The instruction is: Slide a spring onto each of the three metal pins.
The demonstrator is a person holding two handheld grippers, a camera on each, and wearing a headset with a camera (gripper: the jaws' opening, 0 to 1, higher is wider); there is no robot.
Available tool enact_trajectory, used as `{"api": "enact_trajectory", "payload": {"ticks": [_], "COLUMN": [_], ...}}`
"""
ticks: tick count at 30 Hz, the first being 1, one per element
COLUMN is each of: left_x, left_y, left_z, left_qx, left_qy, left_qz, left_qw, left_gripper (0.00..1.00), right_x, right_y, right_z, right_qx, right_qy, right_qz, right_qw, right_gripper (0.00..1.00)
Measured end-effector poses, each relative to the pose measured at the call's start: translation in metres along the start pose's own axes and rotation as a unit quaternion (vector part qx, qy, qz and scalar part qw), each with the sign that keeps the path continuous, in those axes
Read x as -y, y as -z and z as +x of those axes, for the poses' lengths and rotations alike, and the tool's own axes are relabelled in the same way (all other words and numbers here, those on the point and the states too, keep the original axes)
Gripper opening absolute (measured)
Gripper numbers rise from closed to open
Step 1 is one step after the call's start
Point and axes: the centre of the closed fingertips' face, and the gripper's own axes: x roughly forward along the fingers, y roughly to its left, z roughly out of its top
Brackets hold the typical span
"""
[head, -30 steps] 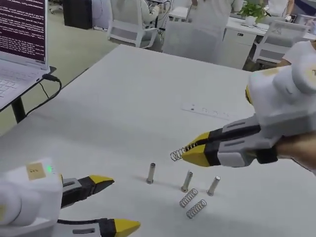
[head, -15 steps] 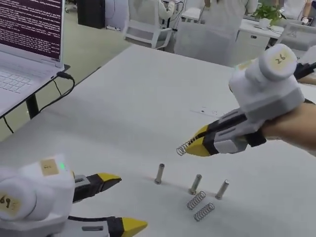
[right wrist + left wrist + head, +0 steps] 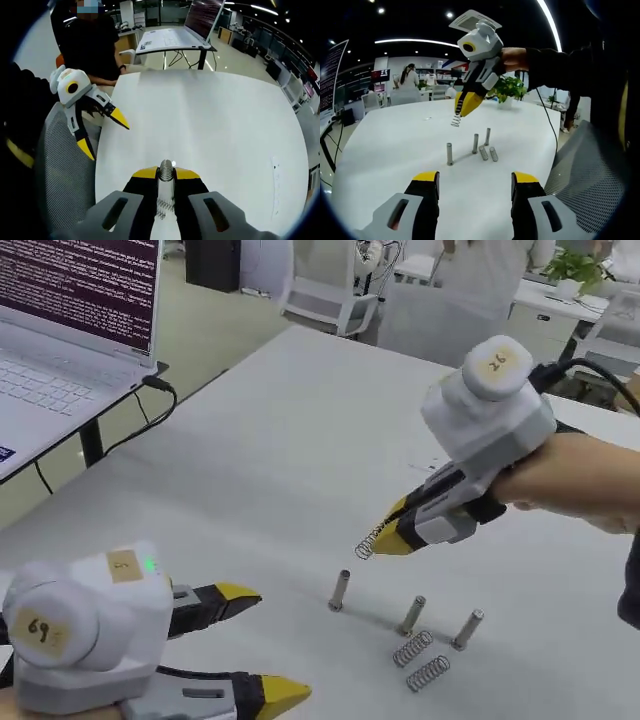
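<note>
Three short metal pins [image 3: 340,590] [image 3: 412,614] [image 3: 468,628] stand upright in a row on the white table [image 3: 250,470]. Two loose springs [image 3: 412,648] [image 3: 428,672] lie just in front of them. My right gripper [image 3: 388,540] hangs tilted down above and slightly right of the leftmost pin, shut on a third spring [image 3: 368,543] that pokes out past its tips [image 3: 166,172]. My left gripper [image 3: 267,645] rests low at the near left, open with nothing in it. In the left gripper view its jaws [image 3: 474,180] face the pins [image 3: 449,153] and springs [image 3: 488,153].
An open laptop [image 3: 70,310] sits on a separate desk at the far left, with a black cable [image 3: 150,390] hanging off it. Office chairs [image 3: 320,300] and desks stand beyond the table's far edge. A small flat white strip [image 3: 430,465] lies farther back on the table.
The head camera has shifted. My right gripper has tipped steeper and carried the spring closer to the leftmost pin. The left gripper stays open in place.
</note>
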Motion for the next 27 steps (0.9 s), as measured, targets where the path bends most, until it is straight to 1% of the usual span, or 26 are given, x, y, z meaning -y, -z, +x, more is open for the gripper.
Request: {"api": "enact_trajectory", "payload": {"ticks": [3, 4, 7, 14, 17, 27], "left_x": [-0.001, -0.001, -0.002, -0.002, -0.002, -0.002], "left_y": [-0.001, -0.001, -0.001, 0.000, 0.000, 0.000], "left_z": [0.000, 0.000, -0.001, -0.001, -0.001, -0.002], "left_qx": [0.001, 0.002, 0.002, 0.000, -0.001, -0.001], "left_qy": [-0.003, -0.003, -0.005, -0.005, -0.006, -0.004], "left_qz": [-0.002, -0.002, -0.002, 0.001, 0.001, 0.001], "left_qw": [1.0000, 1.0000, 1.0000, 1.0000, 1.0000, 1.0000], "left_gripper": [0.53, 0.53, 0.52, 0.52, 0.51, 0.50], "right_x": [0.003, 0.006, 0.008, 0.010, 0.012, 0.011], "right_y": [0.002, 0.005, 0.009, 0.009, 0.013, 0.014], "right_z": [0.007, 0.010, 0.017, 0.026, 0.030, 0.038], "right_qx": [-0.010, -0.019, -0.032, -0.045, -0.056, -0.070], "right_qy": [-0.003, -0.002, -0.004, -0.009, -0.010, -0.014], "right_qz": [0.000, 0.001, 0.001, 0.000, 0.000, -0.002], "right_qw": [0.9999, 0.9998, 0.9995, 0.9989, 0.9984, 0.9975], "right_gripper": [0.08, 0.08, 0.08, 0.08, 0.08, 0.08]}}
